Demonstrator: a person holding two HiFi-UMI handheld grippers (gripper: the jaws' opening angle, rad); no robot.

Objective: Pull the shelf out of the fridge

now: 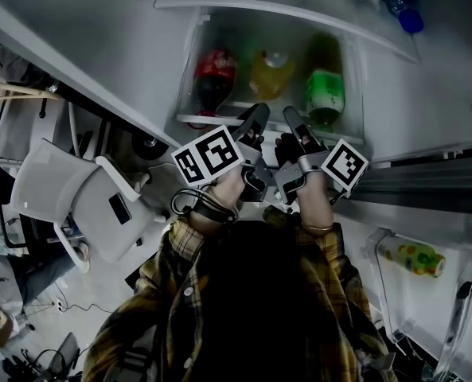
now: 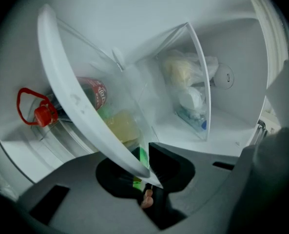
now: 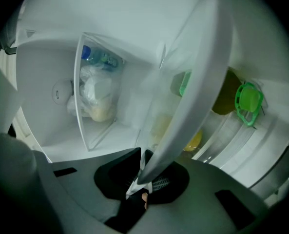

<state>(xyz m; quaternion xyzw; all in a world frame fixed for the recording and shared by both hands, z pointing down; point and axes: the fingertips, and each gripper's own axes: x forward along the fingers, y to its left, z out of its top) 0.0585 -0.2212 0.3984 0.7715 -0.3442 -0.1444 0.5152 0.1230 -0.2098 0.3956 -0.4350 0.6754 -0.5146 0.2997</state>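
**Both grippers on the shelf rim — looks like the pull step**

The left gripper (image 1: 255,116) and the right gripper (image 1: 291,119) sit side by side, each with its jaws clamped on the white front rim of the shelf (image 1: 196,120). The shelf sits inside the open fridge (image 1: 427,94), at 12 o'clock from the hands.

In the left gripper view the rim runs from the jaws up toward 11 o'clock. In the right gripper view it heads off toward 1 o'clock.

Three bottles — cola (image 1: 214,74), yellow (image 1: 271,74) and green (image 1: 325,86) — lie behind the rim. I can't tell if they're on the shelf or under it.

My guess for the next move is an even, straight pull with both hands so the shelf doesn't skew and jam.
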